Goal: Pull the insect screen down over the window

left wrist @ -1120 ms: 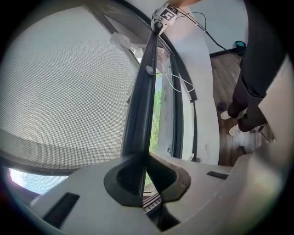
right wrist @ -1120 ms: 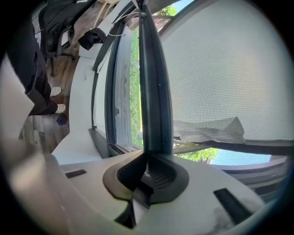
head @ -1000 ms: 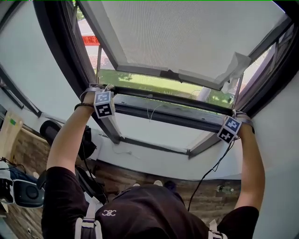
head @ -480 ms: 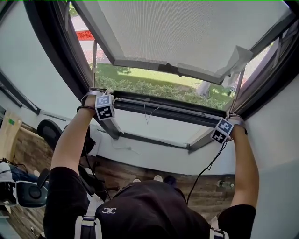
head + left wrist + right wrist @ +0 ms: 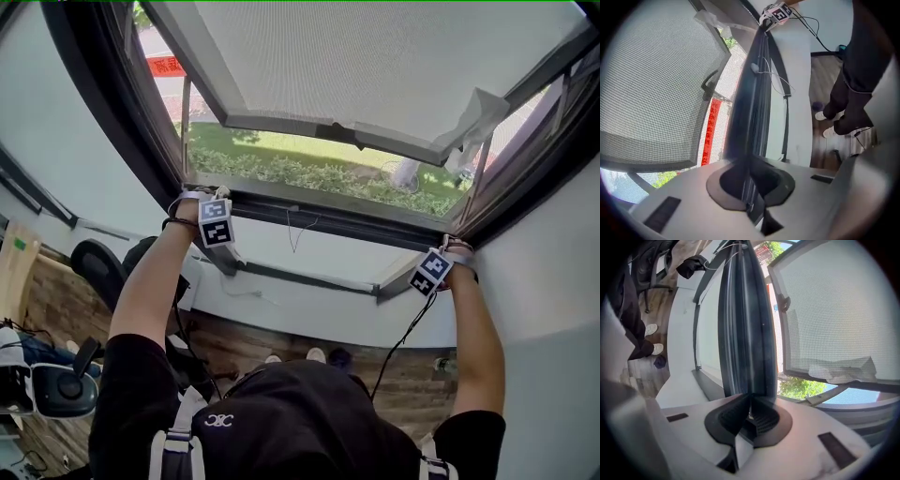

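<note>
Black screen bar (image 5: pixel 328 212), red banner (image 5: pixel 167 66)

Wooden floor (image 5: pixel 272 339) runs below a white wall (image 5: pixel 309 314), with a black chair (image 5: pixel 94 267) near the floor's left edge. Outside, a green hedge (image 5: pixel 309 175) borders grass, with a red banner (image 5: pixel 167 66) beyond

Nothing can be read. The red banner (image 5: pixel 167 66) beyond the left claw (image 5: pixel 195 190) carries white characters too small to decipher; the shirt's white emblem (image 5: pixel 218 424) is likewise unclear.
</note>
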Available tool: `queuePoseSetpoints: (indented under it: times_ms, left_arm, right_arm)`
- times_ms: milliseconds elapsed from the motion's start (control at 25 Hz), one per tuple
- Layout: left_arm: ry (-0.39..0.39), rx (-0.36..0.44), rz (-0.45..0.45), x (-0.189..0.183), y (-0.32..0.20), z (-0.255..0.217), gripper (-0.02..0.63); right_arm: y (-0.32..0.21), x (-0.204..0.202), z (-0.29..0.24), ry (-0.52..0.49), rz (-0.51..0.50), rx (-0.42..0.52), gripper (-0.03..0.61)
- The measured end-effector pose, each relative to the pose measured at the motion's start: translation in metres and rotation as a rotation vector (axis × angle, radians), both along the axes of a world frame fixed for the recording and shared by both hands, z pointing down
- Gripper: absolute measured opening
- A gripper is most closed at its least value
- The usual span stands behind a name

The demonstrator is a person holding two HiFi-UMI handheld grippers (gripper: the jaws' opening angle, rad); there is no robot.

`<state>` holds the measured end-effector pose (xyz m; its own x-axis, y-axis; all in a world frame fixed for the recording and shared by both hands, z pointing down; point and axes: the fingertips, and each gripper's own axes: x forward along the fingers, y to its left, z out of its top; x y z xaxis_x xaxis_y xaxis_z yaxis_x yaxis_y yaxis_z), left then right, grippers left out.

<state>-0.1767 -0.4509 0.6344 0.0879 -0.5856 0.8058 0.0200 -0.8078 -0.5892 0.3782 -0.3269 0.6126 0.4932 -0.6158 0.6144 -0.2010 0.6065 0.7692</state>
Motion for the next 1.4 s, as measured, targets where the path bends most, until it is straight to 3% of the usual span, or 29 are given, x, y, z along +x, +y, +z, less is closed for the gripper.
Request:
queuePoseSetpoints:
  times_ms: [800, 1400]
  left_arm:
    - [-0.032, -0.023, -0.025, -0.001, 0.000, 0.048, 0.017]
    - [-0.048, 0.090, -0.022, 0.000, -0.015, 0.047, 0.017]
  right_arm:
    - [0.009, 0.001, 0.042, 0.042, 0.057, -0.049, 0.023]
    - [-0.013, 0.007, 0.047, 0.093, 0.084, 0.077, 0.021]
